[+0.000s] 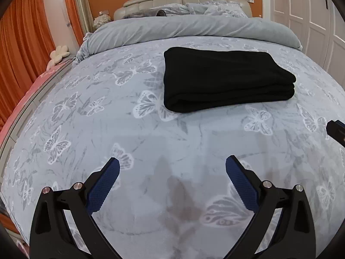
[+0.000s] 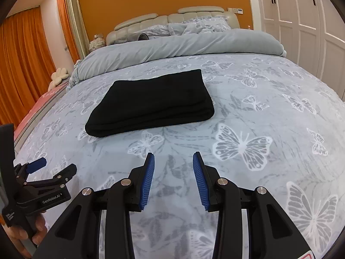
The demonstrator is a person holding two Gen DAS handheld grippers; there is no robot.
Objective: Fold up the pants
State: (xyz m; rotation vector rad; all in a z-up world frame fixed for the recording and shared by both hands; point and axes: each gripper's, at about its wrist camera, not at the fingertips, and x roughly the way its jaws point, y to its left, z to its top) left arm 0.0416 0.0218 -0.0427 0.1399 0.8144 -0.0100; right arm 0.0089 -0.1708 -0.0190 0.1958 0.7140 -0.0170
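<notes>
The black pants (image 1: 224,77) lie folded into a flat, layered rectangle on the butterfly-print bedspread (image 1: 107,129), ahead of both grippers; the same pants (image 2: 151,103) appear in the right wrist view. My left gripper (image 1: 172,166) hovers over the bedspread short of the pants, its blue pads spread wide with nothing between them. In the right wrist view that left gripper (image 2: 57,165) shows at the left edge, held in a hand (image 2: 32,231). My right gripper (image 2: 173,157) also sits back from the pants, pads apart over bare bedspread, holding nothing.
A rolled grey duvet (image 2: 172,47) crosses the bed beyond the pants, with pillows (image 2: 194,26) and a padded headboard (image 2: 161,19) behind. Orange curtains (image 2: 28,64) hang on the left, white wardrobe doors (image 2: 301,21) on the right. A flower-shaped cushion (image 1: 60,52) lies by the left bed edge.
</notes>
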